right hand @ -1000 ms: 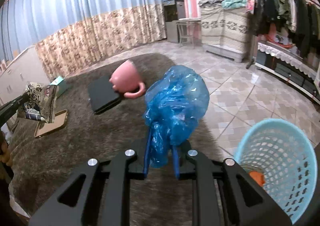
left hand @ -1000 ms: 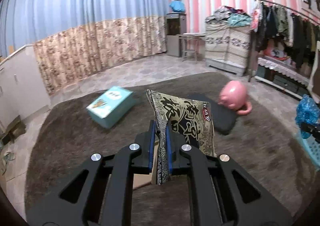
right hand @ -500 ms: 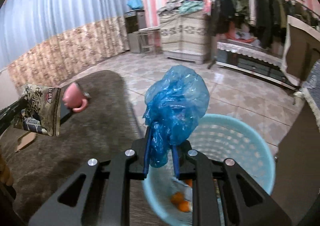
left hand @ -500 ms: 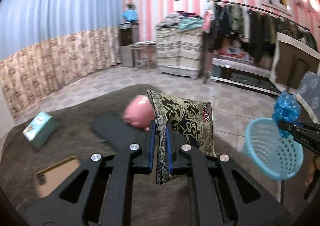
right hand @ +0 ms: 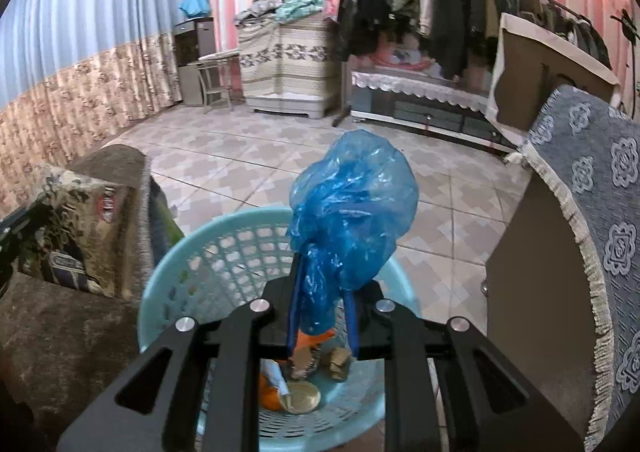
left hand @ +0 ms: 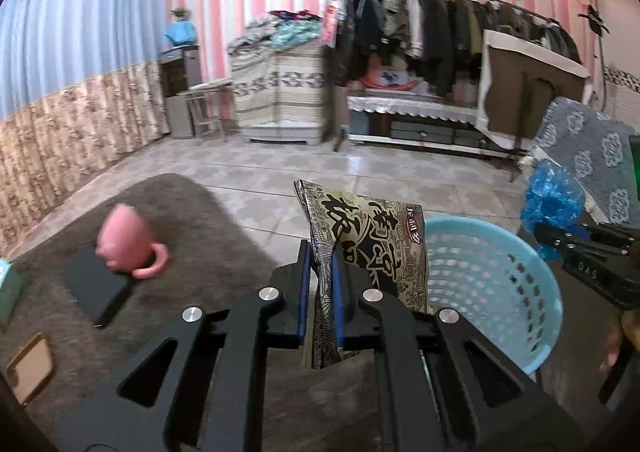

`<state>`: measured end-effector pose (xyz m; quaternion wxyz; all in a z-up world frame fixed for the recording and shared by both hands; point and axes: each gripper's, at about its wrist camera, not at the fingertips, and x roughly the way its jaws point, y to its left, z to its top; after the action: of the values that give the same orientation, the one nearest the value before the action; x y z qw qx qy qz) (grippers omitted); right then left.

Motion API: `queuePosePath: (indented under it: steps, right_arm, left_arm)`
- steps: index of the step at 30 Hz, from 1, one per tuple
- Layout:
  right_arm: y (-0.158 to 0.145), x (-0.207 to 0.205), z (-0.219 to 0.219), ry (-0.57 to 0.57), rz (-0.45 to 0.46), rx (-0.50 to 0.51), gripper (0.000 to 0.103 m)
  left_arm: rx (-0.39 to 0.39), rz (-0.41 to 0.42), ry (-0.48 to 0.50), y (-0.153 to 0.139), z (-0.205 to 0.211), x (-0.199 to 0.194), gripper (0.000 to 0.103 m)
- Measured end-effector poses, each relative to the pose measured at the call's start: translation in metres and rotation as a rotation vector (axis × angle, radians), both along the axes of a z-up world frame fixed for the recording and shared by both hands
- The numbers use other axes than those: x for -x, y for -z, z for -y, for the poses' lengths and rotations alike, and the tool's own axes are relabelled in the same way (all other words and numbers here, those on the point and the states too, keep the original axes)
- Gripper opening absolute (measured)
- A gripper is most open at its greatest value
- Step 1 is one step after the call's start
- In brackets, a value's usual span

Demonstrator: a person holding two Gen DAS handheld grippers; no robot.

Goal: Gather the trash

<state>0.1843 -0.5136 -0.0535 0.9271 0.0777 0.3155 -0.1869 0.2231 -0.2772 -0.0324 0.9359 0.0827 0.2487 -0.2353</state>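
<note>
My left gripper (left hand: 320, 288) is shut on a printed snack bag (left hand: 368, 252), held upright beside the rim of the light blue basket (left hand: 500, 276). In the right wrist view my right gripper (right hand: 322, 304) is shut on a crumpled blue plastic bag (right hand: 352, 212), directly above the basket (right hand: 224, 264). Inside the basket lie orange peel, paper scraps and a round lid. The snack bag (right hand: 80, 236) shows at the left of that view. The blue bag (left hand: 550, 200) in the right gripper shows at the right of the left wrist view.
A pink mug (left hand: 128, 244) lies on a dark flat book on the brown rug (left hand: 200, 212). A cardboard piece (left hand: 30, 368) lies at the lower left. A chair with a patterned blue cover (right hand: 592, 212) stands right of the basket. Tiled floor and a clothes rack lie beyond.
Both grippers have swung to the right from the rug toward the basket, each keeping its hold. The basket now sits under the right gripper and next to the left one.
</note>
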Motion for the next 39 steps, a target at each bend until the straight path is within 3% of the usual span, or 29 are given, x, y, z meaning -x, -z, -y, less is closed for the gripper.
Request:
queuePosePath:
  steps: [3,6,8,10,13,17,24,27,28,31,34,39]
  right_arm:
    - [0.001,0.004,0.010,0.020,0.014,-0.028,0.019]
    - [0.006,0.008,0.020,0.036,0.017,-0.051,0.019]
    - [0.010,0.009,0.026,0.046,0.016,-0.067,0.019]
    - [0.011,0.009,0.028,0.046,0.018,-0.074,0.019]
    - [0.012,0.007,0.027,0.039,0.017,-0.076,0.019]
    - [0.015,0.004,0.022,0.022,0.008,-0.072,0.019]
    - [0.019,-0.009,-0.002,-0.044,0.000,-0.066,0.022]
    - [0.018,-0.012,-0.013,-0.054,0.008,-0.045,0.060]
    - [0.016,-0.011,-0.015,-0.061,0.017,-0.042,0.066]
    - [0.013,-0.009,-0.025,-0.065,0.025,-0.016,0.071]
    - [0.005,0.002,-0.036,-0.053,0.062,0.020,0.094]
    - [-0.016,0.019,-0.073,-0.127,0.125,-0.003,0.098]
  left_arm:
    - [-0.020,-0.005,0.052,0.010,0.031,0.001,0.009]
    - [-0.056,-0.021,0.094,0.020,0.053,0.001,0.020]
    - [-0.078,-0.015,0.090,0.023,0.060,0.002,0.054]
    - [-0.071,0.010,0.065,0.021,0.056,0.001,0.065]
    - [-0.077,0.012,0.030,0.020,0.048,-0.002,0.071]
    - [-0.075,0.035,-0.062,0.013,0.018,-0.009,0.089]
    - [-0.044,0.052,-0.173,-0.004,-0.038,-0.009,0.097]
    - [-0.042,0.057,-0.210,-0.008,-0.064,0.001,0.097]
    - [-0.040,0.060,-0.232,-0.010,-0.076,0.006,0.097]
    - [-0.030,0.054,-0.272,-0.017,-0.104,0.020,0.097]
    - [-0.022,0.063,-0.335,-0.022,-0.139,0.039,0.098]
    - [-0.028,0.063,-0.419,-0.025,-0.195,0.072,0.098]
